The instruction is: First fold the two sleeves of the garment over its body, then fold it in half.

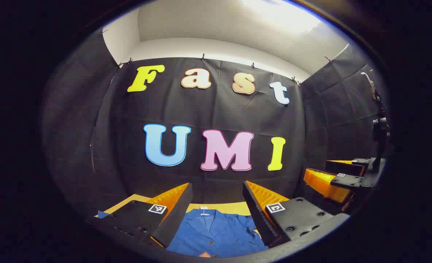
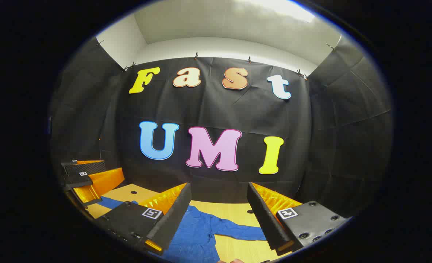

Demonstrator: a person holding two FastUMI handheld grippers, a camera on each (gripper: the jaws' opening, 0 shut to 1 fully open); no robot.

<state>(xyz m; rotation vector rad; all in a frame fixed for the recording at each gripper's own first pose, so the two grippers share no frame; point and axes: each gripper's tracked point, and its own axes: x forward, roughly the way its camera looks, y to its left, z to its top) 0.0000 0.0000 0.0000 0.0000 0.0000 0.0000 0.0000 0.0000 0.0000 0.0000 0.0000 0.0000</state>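
Observation:
A blue buttoned garment [image 1: 216, 232] lies on the yellow table [image 1: 234, 207], its collar toward the back wall. My left gripper [image 1: 216, 185] hangs open above the collar, holding nothing. In the right gripper view the garment [image 2: 197, 233] lies below, with one sleeve [image 2: 238, 232] stretched out to the right and the other [image 2: 110, 202] reaching left. My right gripper [image 2: 219, 186] stands open over the right side of the garment, nothing between its fingers. Each gripper also appears from the side: the right gripper [image 1: 331, 171] in the left gripper view, the left gripper [image 2: 88, 173] in the right gripper view.
Black cloth walls close the booth at the back and on both sides. Bare table [image 2: 238, 212] lies between the garment and the back wall. A dark stand with a mount [image 1: 380, 128] rises at the right edge.

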